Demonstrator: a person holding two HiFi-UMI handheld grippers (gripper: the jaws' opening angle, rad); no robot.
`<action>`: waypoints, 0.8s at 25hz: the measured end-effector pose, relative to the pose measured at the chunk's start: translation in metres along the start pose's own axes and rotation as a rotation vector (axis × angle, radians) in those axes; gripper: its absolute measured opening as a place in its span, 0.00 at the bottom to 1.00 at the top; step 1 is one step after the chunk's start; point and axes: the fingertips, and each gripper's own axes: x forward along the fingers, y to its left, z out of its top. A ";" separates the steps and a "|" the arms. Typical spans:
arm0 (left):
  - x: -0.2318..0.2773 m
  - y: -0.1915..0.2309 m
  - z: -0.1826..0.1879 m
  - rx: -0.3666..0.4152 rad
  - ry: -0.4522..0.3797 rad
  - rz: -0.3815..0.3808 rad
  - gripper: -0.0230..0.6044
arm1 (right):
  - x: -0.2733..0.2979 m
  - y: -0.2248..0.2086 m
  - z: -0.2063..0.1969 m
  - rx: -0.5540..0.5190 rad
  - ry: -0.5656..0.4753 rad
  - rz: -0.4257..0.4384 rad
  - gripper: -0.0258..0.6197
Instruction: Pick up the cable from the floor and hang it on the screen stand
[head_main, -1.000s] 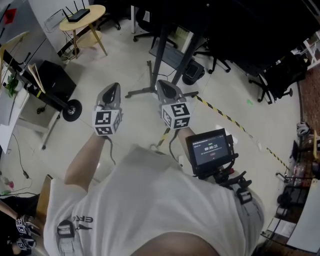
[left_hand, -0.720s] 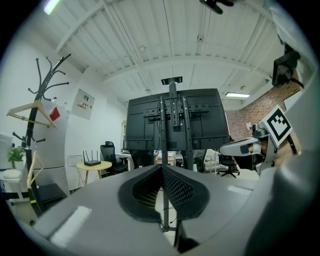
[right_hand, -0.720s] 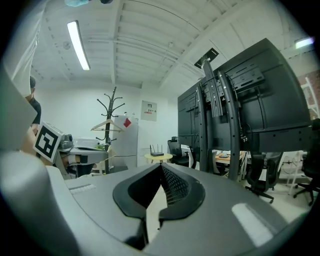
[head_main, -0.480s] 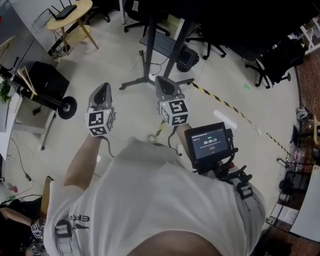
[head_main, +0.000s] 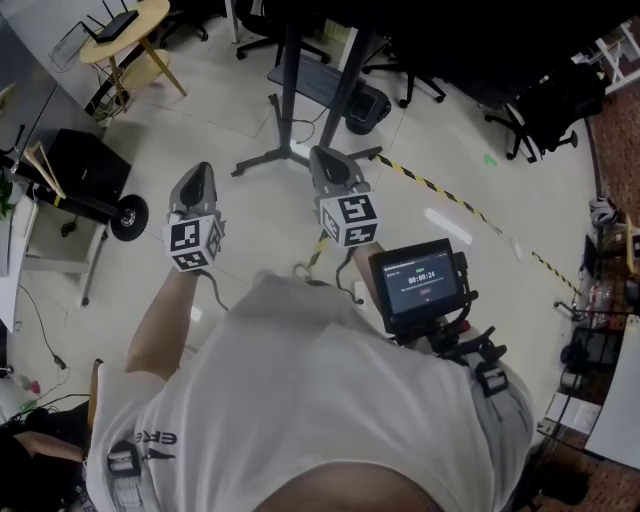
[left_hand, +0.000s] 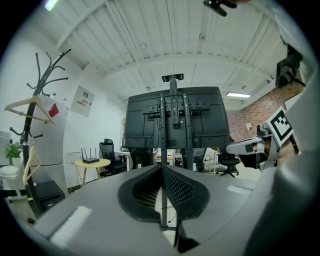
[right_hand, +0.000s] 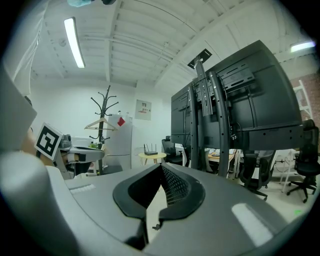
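The screen stand (head_main: 284, 90) rises from the floor (head_main: 220, 110) ahead. The left claw (head_main: 198, 170) and right claw (head_main: 322, 153) point toward it, both clenched and empty, probably only carried. The cable, perhaps the striped line (head_main: 432, 188) on the floor, lies untouched.

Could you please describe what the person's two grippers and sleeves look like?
Both the left gripper and right gripper are grey, tapered shells with black grid-textured pads. Each carries a white cube with black square markers, trailing a dark lead. The person wears a white short-sleeved T-shirt.
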 end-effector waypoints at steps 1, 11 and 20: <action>0.000 -0.001 -0.001 0.002 0.000 -0.004 0.04 | -0.001 -0.001 0.000 -0.001 -0.002 -0.003 0.06; 0.009 -0.004 0.000 0.005 -0.013 -0.023 0.04 | 0.001 -0.012 0.004 0.013 -0.022 -0.033 0.06; 0.012 -0.009 -0.001 0.007 -0.009 -0.030 0.04 | 0.002 -0.014 0.004 0.016 -0.020 -0.035 0.06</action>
